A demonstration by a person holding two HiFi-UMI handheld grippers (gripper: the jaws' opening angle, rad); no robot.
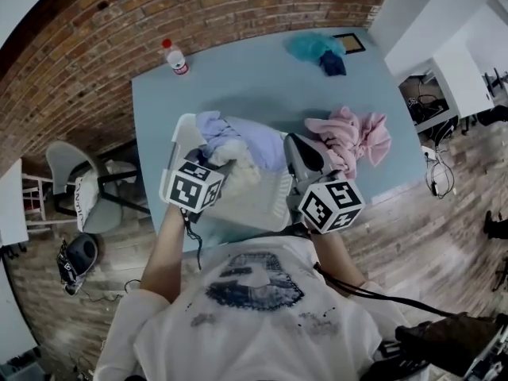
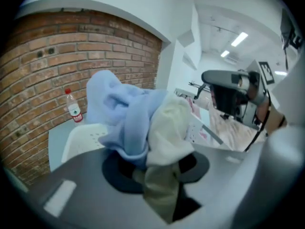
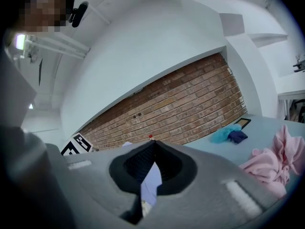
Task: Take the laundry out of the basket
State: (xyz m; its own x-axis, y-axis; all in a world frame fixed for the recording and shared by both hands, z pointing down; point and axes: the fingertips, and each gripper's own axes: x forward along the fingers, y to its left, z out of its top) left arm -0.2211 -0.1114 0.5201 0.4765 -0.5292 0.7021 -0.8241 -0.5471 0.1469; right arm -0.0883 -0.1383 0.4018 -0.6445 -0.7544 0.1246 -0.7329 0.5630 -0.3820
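Mid-lift, I judged: left tongs (image 2: 155, 163) clamped cream cloth (image 2: 167, 132) and blue cloth (image 2: 119, 113) over the basket (image 1: 262, 205), right tongs (image 3: 151, 144) nipped the blue cloth; next probably meant carrying both toward three o'clock.

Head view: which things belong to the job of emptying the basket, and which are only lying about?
Job:
basket
blue cloth and cream cloth
left gripper, shut on both cloths
right gripper
pink clothes and teal cloth on the table, probably laundry too

Lying about:
bottle
frame
chair
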